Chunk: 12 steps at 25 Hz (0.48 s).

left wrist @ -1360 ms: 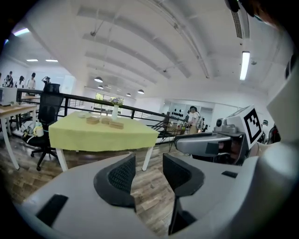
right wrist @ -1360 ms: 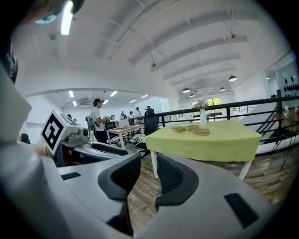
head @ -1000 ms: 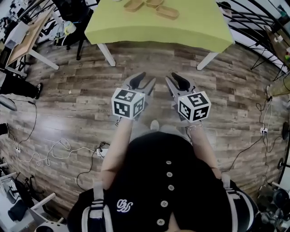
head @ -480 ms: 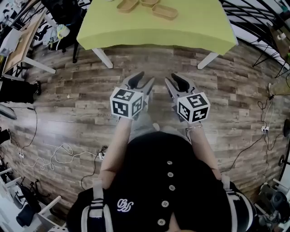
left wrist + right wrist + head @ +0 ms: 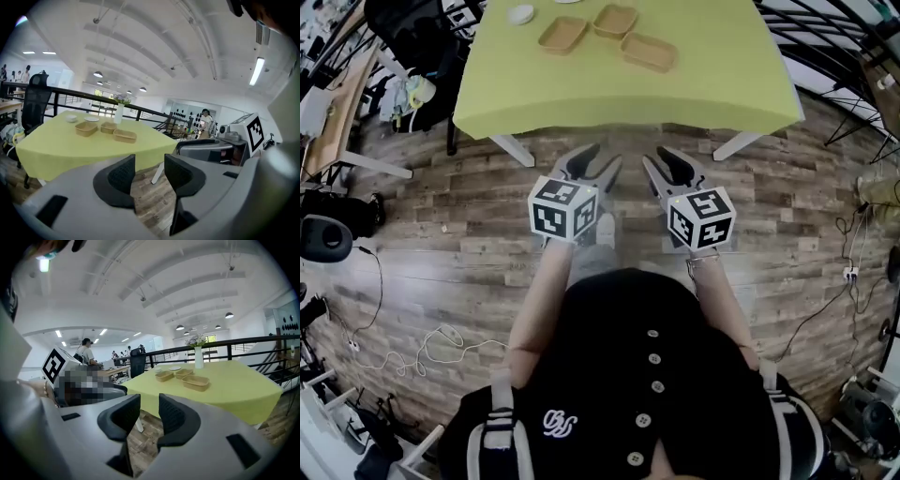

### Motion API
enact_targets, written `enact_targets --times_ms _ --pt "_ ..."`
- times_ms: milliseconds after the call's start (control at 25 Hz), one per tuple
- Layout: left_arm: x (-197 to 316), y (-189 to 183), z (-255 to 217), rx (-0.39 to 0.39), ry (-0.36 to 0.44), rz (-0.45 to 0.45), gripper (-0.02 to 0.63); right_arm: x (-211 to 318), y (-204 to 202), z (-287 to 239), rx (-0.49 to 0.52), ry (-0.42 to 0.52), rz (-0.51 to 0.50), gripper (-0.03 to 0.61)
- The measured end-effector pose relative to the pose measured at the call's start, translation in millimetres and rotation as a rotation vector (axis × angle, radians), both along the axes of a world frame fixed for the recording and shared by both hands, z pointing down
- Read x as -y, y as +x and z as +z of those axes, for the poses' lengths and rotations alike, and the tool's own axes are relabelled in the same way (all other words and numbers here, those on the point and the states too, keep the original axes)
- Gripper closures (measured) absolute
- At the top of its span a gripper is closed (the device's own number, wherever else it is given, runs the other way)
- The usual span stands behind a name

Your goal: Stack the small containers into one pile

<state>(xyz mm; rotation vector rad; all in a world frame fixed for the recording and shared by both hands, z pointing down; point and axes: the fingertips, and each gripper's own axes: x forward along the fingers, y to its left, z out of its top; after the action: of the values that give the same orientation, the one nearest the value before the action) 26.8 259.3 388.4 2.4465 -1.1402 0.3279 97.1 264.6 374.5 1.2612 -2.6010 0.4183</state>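
Small containers (image 5: pixel 562 35), three tan trays, sit side by side on the yellow-green tabletop (image 5: pixel 712 84): one on the left, one in the middle (image 5: pixel 615 20), one on the right (image 5: pixel 649 52). All lie separate, none nested, so no pile is started. The left tongs (image 5: pixel 600 161) and right tongs (image 5: pixel 664 161) hang over the wooden floor (image 5: pixel 441 206), short of the tabletop edge and well apart from the trays. Both pairs of jaws have just been opening; they stand apart with nothing between them. Judgement: the whole task is left, meaning reach in, lift one tray, nest it in another, then add the third.
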Motion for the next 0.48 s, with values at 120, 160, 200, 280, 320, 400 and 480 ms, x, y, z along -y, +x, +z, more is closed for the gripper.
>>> enact_targets --times_ms 120,160,200,280,320,400,480 --pt "41 -11 -3 0.003 0.009 0.031 0.414 40 -15 -2 -0.004 0.009 0.019 0.46" --pt "53 -15 -5 0.001 0.013 0.039 0.414 52 -20 -2 -0.006 0.01 0.025 0.46" --pt "65 -18 -7 -0.001 0.016 0.047 0.414 63 -24 -2 -0.006 0.01 0.032 0.46" --pt "85 -24 -8 -0.002 0.02 0.064 0.414 81 -30 -2 -0.007 0.01 0.046 0.46" --pt "93 -27 -9 -0.002 0.021 0.071 0.414 89 -34 -2 -0.009 0.01 0.052 0.46" --pt "106 -31 -6 0.0 0.015 0.084 0.414 102 -38 -1 -0.014 0.004 0.063 0.46" --pt "114 -32 0 0.004 -0.001 0.094 0.414 111 -37 3 -0.022 -0.01 0.073 0.46"
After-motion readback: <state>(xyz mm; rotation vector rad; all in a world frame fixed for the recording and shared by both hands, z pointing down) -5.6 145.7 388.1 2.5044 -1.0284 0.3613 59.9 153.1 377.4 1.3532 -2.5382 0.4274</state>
